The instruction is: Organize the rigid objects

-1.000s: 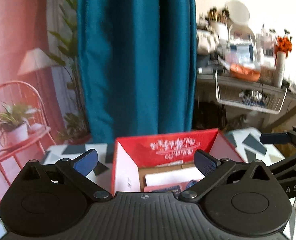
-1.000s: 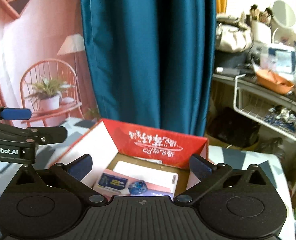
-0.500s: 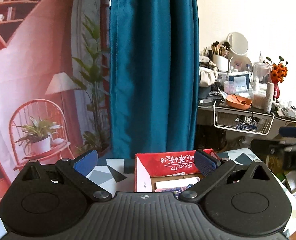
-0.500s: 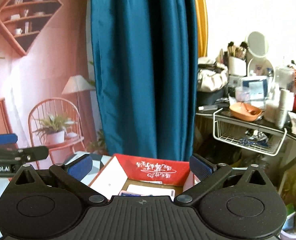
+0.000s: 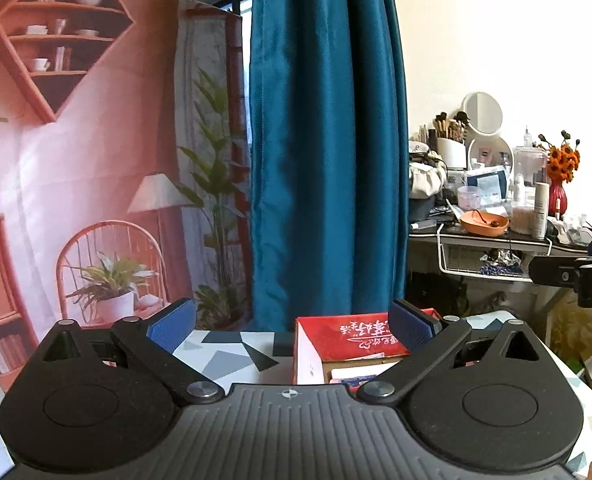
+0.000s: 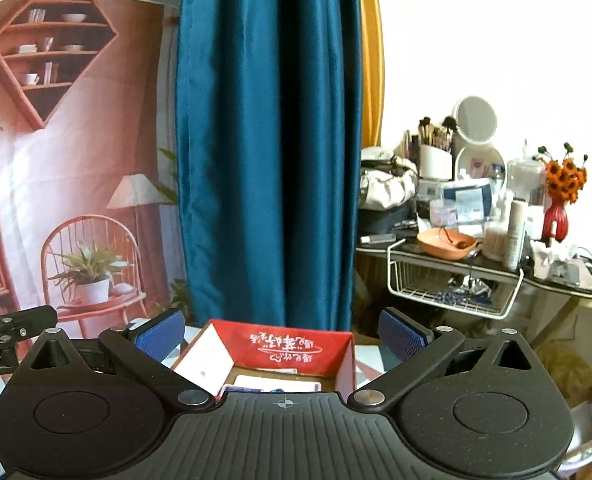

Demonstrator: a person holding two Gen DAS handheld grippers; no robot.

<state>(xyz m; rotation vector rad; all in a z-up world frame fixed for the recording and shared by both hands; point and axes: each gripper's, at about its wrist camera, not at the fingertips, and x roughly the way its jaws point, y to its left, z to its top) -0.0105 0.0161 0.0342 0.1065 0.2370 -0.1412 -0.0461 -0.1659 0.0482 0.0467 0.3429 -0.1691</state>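
A red cardboard box (image 5: 348, 338) with white lettering stands open on a table with a grey-and-white geometric top (image 5: 231, 350). It also shows in the right wrist view (image 6: 296, 346). Flat white and pink packs (image 6: 277, 383) lie inside it, mostly hidden by the gripper bodies. My left gripper (image 5: 290, 326) is open and empty, held back from and above the box. My right gripper (image 6: 281, 330) is open and empty, also above and behind the box. The right gripper shows at the right edge of the left wrist view (image 5: 576, 274).
A teal curtain (image 5: 328, 140) hangs behind the table. A printed room backdrop (image 5: 95, 140) stands at the left. At the right is a cluttered dressing table (image 6: 476, 248) with a wire basket (image 6: 452, 296), mirror, brushes and an orange bowl (image 6: 446, 242).
Both grippers have pulled back and up from the box, which now looks smaller and lower in both views. Both stay open and empty.
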